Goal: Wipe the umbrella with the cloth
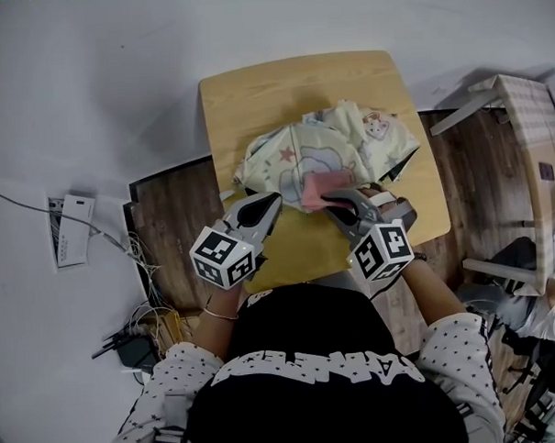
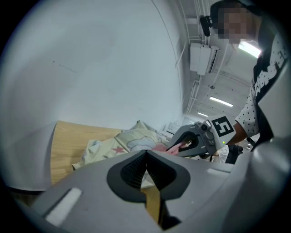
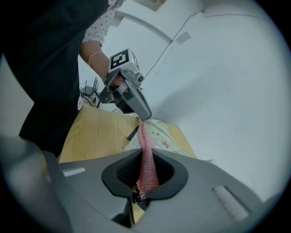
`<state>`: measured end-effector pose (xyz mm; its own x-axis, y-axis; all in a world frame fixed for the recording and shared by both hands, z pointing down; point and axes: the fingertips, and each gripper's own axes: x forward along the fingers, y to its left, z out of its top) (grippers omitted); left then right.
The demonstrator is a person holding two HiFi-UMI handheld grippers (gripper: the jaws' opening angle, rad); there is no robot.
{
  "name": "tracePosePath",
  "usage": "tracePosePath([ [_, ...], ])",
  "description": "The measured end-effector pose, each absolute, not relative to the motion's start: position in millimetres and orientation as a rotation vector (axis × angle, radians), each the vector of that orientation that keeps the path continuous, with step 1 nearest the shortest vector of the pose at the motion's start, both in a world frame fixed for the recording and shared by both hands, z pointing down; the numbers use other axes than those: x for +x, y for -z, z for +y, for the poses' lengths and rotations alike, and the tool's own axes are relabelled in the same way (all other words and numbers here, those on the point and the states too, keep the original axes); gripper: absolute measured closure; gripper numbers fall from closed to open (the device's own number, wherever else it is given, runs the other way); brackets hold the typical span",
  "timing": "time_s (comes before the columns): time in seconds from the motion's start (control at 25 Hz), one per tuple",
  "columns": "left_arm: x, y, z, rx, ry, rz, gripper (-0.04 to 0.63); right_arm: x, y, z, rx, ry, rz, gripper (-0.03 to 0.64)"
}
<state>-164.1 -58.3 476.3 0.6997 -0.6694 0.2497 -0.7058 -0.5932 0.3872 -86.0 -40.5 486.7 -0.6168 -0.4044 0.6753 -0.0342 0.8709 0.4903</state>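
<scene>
Far left – white box (image 1: 74,230), thin wires (image 1: 143,260) beside it. Left tongs (image 1: 275,200) pressed together, tip right at near edge of umbrella (image 1: 322,148). Umbrella lies crumpled in middle of wooden bench (image 1: 253,88) – pale yellow, with stars and cartoon animals on it. Pink cloth (image 1: 315,190) rests on near side of umbrella, just right of left tongs. Right tongs (image 1: 332,202) pinch cloth tight, strip of it running up between pads. Both tongs close together, tips pointing at each other.
</scene>
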Motion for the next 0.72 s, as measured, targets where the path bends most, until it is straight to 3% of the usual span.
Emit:
tracePosePath([
  [0.32, -152, -455, -58, 2.455, -0.09, -1.09, 0.594, -97, -445, -18, 0.261, 0.316, -2.522, 0.581],
  [0.72, -140, -433, -47, 2.492, -0.136, -1.144, 0.594, -70, -387, -67, 0.562, 0.046, -2.801, 0.583],
])
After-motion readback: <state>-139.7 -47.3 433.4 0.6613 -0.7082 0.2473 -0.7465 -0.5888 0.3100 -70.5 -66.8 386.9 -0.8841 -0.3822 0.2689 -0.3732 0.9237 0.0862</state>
